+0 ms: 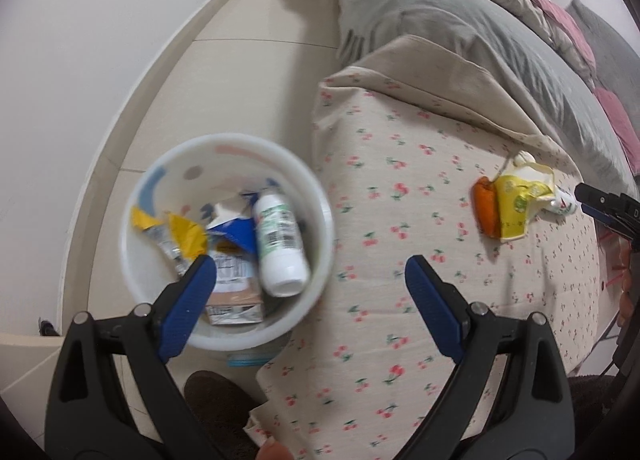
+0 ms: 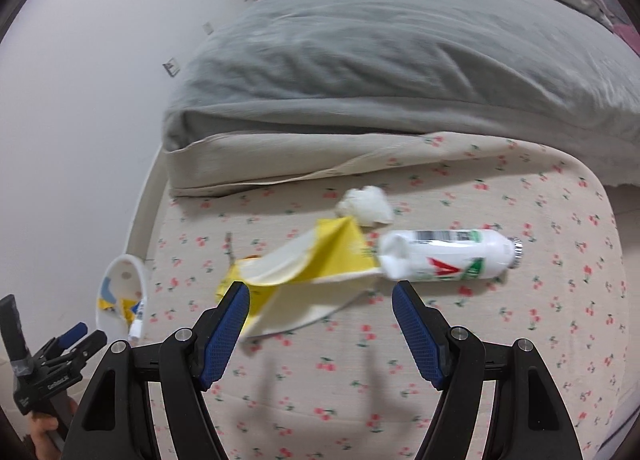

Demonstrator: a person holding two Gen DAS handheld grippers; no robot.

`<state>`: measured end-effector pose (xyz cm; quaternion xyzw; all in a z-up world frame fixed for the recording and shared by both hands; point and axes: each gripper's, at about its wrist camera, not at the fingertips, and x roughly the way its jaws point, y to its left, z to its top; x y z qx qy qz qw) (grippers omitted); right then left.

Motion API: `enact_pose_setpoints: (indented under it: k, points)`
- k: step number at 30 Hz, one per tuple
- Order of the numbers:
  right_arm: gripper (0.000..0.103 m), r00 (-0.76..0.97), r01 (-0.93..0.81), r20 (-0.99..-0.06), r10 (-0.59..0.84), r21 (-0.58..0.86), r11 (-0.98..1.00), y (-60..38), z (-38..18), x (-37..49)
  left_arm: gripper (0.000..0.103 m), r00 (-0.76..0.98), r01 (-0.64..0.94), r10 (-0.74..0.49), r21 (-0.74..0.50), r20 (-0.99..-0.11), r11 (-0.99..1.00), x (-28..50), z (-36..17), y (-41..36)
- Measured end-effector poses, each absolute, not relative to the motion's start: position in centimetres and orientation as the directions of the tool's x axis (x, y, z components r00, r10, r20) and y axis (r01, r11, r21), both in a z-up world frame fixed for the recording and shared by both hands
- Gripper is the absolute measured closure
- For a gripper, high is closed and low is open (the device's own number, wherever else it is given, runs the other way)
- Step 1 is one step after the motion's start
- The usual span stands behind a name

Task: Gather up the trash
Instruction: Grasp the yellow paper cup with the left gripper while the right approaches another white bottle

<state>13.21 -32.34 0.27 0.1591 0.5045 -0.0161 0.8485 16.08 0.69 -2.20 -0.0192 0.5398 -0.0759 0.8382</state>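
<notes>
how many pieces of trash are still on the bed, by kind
yellow wrapper: 1
white bottle: 1
crumpled tissue: 1
orange piece: 1
total: 4

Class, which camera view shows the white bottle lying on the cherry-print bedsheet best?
The right wrist view: the white bottle lies whole on its side, label and cap end visible. In the left wrist view only a sliver shows behind the yellow wrapper.

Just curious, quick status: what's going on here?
Both grippers open, empty: left, right. Yellow wrapper, white bottle, tissue on bed. Nothing blocking.
</notes>
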Motion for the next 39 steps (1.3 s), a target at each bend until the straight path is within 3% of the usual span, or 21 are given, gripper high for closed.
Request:
enact_pose_setpoints:
  k: [28, 37, 39]
  points:
    - [0.028, 0.447, 0.349, -0.892, 0.064, 0.240, 0.906, -42.8, -1.3, 10.9, 0.008, 0.400, 0.476, -0.279, -0.062, -0.873, 0.877, 18.7, -2.1, -18.2]
    - [0.028, 0.420, 0.389, -0.906, 0.053, 0.232, 0.891, -44.1, -2.2, 11.7, 0.042, 0.343, 0.538, -0.288, -0.064, -0.894, 0.840, 19.7, -3.4, -21.6]
    - [0.028, 0.415, 0.395, -0.908, 0.054, 0.233, 0.889, -44.3, -2.4, 11.9, 0.060, 0.321, 0.543, -0.285, -0.071, -0.903, 0.837, 19.8, -3.8, -21.8]
